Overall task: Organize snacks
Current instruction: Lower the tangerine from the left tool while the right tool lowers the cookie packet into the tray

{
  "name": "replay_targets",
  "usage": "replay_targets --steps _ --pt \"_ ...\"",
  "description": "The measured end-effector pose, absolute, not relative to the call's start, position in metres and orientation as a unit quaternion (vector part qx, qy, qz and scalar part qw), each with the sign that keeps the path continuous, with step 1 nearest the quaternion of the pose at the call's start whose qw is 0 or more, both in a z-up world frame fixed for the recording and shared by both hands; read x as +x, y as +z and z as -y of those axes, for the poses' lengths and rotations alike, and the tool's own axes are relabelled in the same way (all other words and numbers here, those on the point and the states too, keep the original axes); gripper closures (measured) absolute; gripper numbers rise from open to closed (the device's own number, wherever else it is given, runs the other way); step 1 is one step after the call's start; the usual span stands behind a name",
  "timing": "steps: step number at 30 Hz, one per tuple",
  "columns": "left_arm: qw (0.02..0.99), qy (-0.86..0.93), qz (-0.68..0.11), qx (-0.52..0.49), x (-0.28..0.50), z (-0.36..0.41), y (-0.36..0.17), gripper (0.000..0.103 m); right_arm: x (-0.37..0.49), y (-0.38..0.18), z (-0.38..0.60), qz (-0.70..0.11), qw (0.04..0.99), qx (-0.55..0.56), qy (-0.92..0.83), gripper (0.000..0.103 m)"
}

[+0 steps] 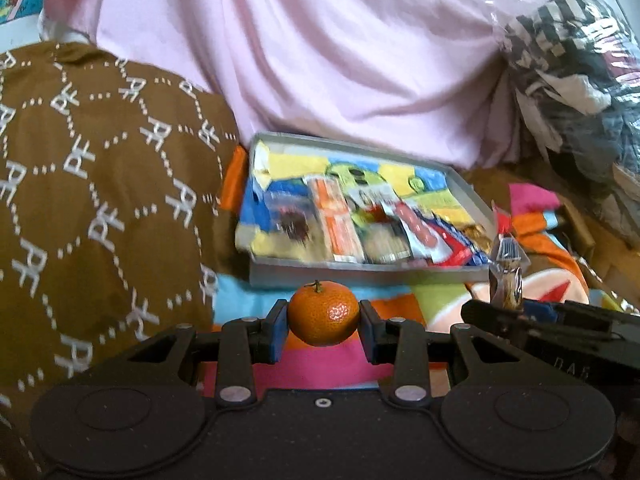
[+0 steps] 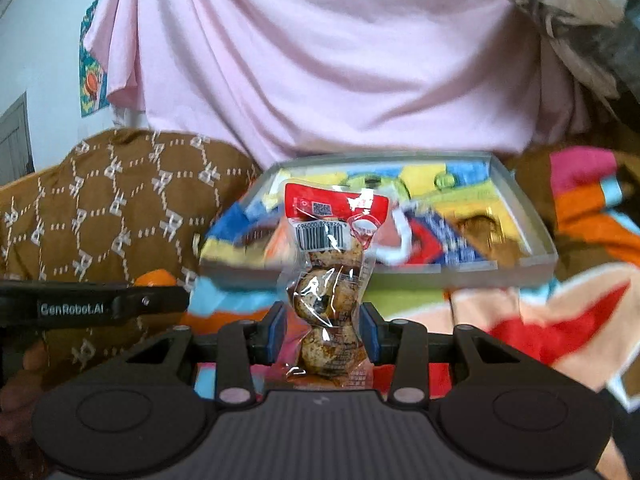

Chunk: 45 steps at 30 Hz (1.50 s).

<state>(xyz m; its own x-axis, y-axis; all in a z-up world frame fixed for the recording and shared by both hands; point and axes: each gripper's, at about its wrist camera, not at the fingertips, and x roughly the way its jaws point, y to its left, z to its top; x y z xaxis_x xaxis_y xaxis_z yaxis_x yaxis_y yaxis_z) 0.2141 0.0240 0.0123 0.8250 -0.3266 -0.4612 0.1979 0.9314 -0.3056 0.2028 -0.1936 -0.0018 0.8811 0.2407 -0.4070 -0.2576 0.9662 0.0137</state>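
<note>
The left tool (image 1: 323, 322) clamps a mandarin (image 1: 323, 313); the right tool (image 2: 323, 328) pinches an upright egg packet (image 2: 330, 276), both short of the tray (image 1: 360, 270). The slick packet could slip or topple.

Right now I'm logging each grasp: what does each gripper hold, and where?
The left gripper clamps a small orange mandarin across its sides; the right gripper pinches a clear egg-snack packet at its lower middle.

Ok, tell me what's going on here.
A person is sorting snacks with a gripper in each hand. The left gripper is shut on a mandarin; the right gripper is shut on a clear packet of speckled eggs. Both are held above the colourful blanket, just short of the grey tray already holding packets.
</note>
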Motion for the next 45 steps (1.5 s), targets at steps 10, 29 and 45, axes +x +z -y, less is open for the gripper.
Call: replay_targets --steps 10,29,45 --pt "0.947 -0.142 -0.271 -0.095 0.288 -0.022 0.044 0.064 0.274 0.034 0.183 -0.219 0.965 -0.045 0.137 0.059" --pt "0.942 -0.124 -0.301 -0.078 0.373 -0.004 0.017 0.064 0.403 0.038 0.159 -0.32 0.94 -0.059 0.101 0.061" --pt "0.947 -0.105 -0.294 -0.083 0.355 -0.007 0.019 0.036 0.385 0.055 0.174 -0.303 0.946 -0.023 0.116 0.046"
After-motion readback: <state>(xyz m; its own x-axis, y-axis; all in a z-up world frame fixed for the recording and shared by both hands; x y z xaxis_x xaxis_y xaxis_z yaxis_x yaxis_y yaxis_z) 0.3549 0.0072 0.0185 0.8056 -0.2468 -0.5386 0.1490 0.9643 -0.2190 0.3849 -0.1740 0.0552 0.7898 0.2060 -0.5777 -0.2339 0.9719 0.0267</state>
